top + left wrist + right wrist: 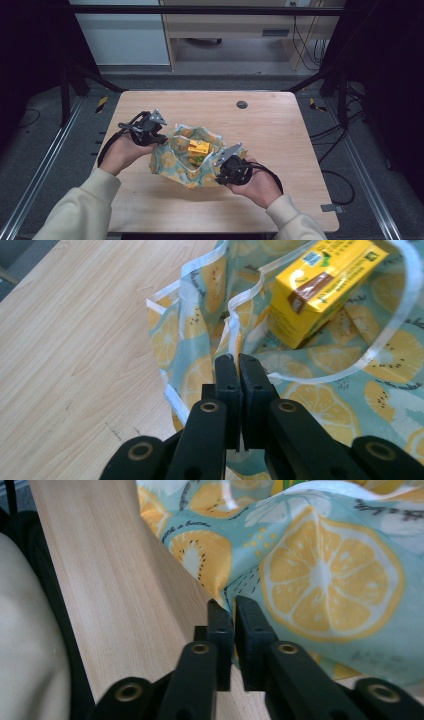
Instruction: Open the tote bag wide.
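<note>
**Both grippers have the bag, and a box is inside**

Closest to the person, at about 5 o'clock on the table (280, 210), the right gripper (223, 170) pinches the near edge of the bag (175, 162). In the right gripper view its jaws sit almost together, with a thin fold of the cloth (320, 575) between them. The fold is very thin there, so the grip looks real but I can't be fully sure how much cloth is caught.

A bit farther off, at about 9 o'clock from the bag, the left gripper (161, 138) is squeezed tight on the bag's white trim (235, 325). In the left gripper view the jaws are nearly touching, with the edge poking up between them.

The bag sits near the middle of the table. It is soft and floppy, light blue-green with orange and lemon slices printed on it. Its mouth is pulled open between the two grippers, toward 12 o'clock.

Inside it lies a yellow box (198, 147), like a little drink carton, tipped on its side. Something green (197, 159) sits just beside it.

So the packing part looks done or close to it. I think what is left is to lift the bag or pull its edges together to close it. The box could slide if the bag tips.
</note>
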`<state>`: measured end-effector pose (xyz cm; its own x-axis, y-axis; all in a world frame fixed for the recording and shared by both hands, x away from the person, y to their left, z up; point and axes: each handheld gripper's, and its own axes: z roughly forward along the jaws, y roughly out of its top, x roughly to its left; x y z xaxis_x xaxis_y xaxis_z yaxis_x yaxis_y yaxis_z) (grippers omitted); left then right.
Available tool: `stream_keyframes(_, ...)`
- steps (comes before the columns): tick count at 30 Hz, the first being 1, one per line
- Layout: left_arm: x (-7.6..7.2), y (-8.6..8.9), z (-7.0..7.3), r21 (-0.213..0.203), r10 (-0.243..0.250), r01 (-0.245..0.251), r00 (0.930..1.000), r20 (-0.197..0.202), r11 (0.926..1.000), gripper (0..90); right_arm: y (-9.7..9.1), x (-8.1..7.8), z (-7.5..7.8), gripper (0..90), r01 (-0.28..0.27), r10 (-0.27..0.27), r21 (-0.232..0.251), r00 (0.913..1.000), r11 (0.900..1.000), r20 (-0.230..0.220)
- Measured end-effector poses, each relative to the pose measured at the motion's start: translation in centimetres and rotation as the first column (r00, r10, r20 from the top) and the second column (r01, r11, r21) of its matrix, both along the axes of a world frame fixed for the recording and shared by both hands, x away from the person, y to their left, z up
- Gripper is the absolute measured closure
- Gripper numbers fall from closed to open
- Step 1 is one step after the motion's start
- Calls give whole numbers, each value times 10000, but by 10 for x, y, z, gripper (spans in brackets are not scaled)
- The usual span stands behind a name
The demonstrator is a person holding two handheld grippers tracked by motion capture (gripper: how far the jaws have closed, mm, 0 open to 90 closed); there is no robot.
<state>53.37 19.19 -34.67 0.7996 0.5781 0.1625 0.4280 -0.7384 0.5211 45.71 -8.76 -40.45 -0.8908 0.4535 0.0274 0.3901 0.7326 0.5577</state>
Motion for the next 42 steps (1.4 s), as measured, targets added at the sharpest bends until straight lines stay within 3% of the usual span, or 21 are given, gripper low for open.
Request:
stream_keyframes(5, -4, -4, 4, -21, -144, 144, 9998, 108, 9999, 886, -4, 0, 12, 722, 230, -230, 1, 9997, 9997, 86)
stream_keyframes(9, -4, -6, 8, -54, -187, 188, 9996, 190, 9998, 888, -11, 1, 33, 628, 417, -411, -209, 9987, 9989, 288)
stream_keyframes(15, -6, -8, 8, -21, -279, 279, 9995, 171, 9996, 889, -15, 14, 51, 601, 683, -658, -427, 9962, 9968, 563)
stream_keyframes(16, -6, -9, 8, -16, -313, 313, 9994, 157, 9995, 889, -16, 23, 55, 595, 895, -863, -512, 9944, 9947, 616)
stream_keyframes(20, -7, -11, 8, -18, -378, 378, 9992, 146, 9993, 891, -17, 40, 54, 574, 1220, -1193, -417, 9909, 9917, 628)
stream_keyframes(25, -8, -11, 8, 1, -437, 437, 9990, 94, 9990, 891, -19, 54, 47, 517, 1726, -1730, 106, 9830, 9849, 615)
stream_keyframes(33, -8, -13, 6, 23, -482, 482, 9988, 54, 9988, 893, -22, 63, 31, 459, 2516, -2562, 1204, 9663, 9603, 241)
stream_keyframes(42, -8, -14, 5, 48, -515, 515, 9987, 0, 9987, 894, -30, 69, 20, 394, 3085, -3088, 1822, 9507, 9336, -271)
